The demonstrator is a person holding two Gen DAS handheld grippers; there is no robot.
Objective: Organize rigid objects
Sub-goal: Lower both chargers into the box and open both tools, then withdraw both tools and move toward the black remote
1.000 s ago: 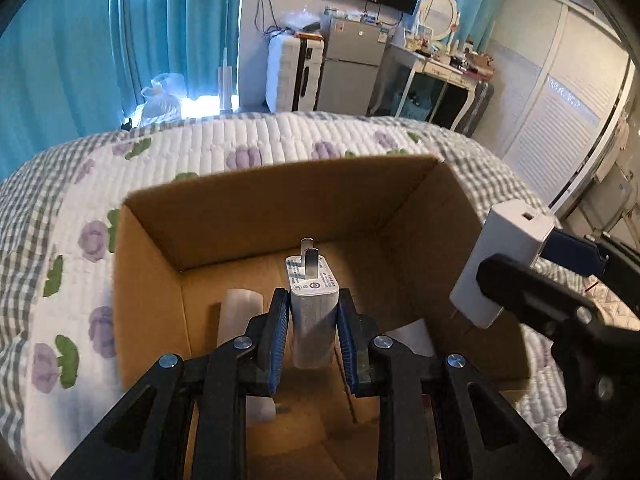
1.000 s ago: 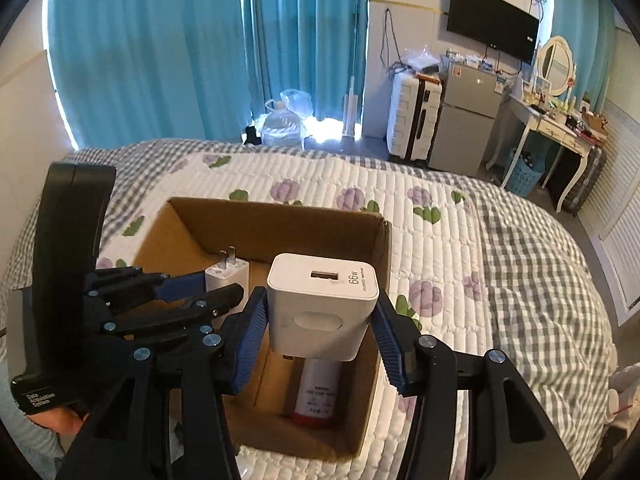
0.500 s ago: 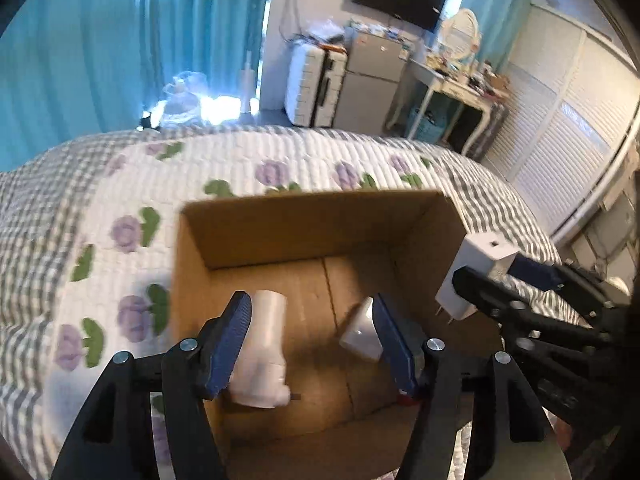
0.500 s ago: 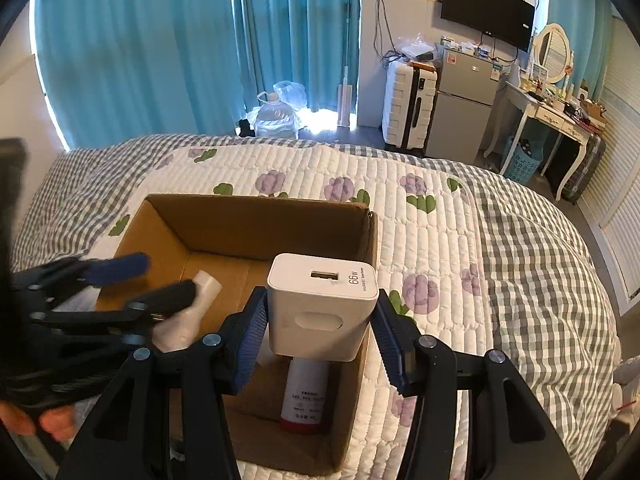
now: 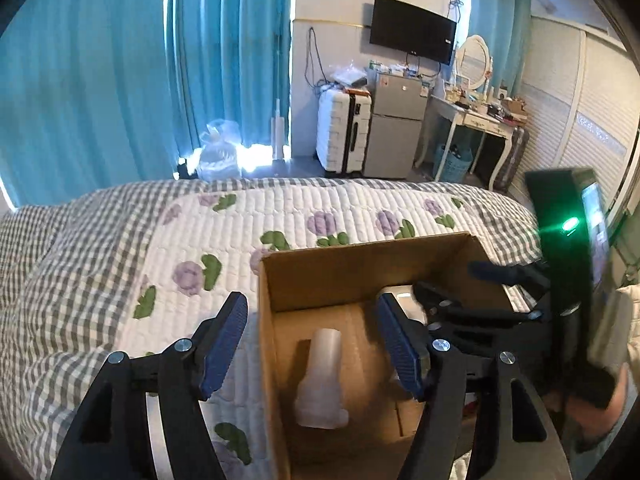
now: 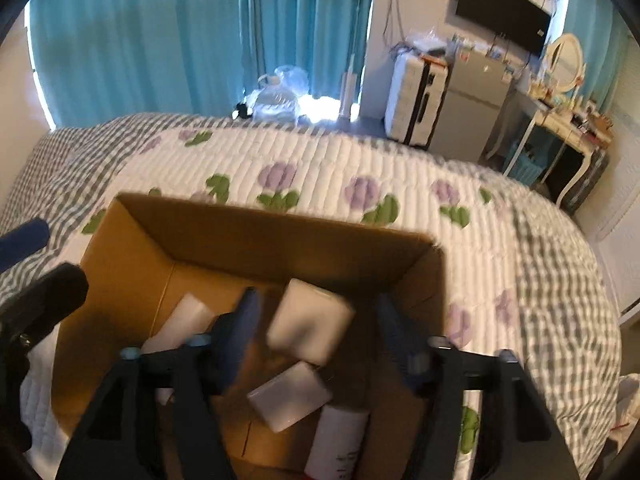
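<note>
Right gripper (image 6: 316,336) hangs over the open cardboard box (image 6: 280,224), jaws opening, with the white charger block (image 6: 310,326) between the pads but apparently clear of both; motion blur makes it hard to say whether one corner brushes a pad. That block sits directly ahead of and below the tool, tilted, above a second, flatter white adapter (image 6: 290,396) and a white bottle (image 6: 340,440) lying on the box floor. Its way down is straight into the right half of the box, so the right hand is the nearer one for it.

Left gripper (image 5: 314,344) is also opening and holds nothing; it straddles the box's left wall, with a translucent cap-shaped piece (image 5: 322,380) lying below it, long axis running away from the camera. The box rests on a quilted bedspread (image 5: 240,232).
</note>
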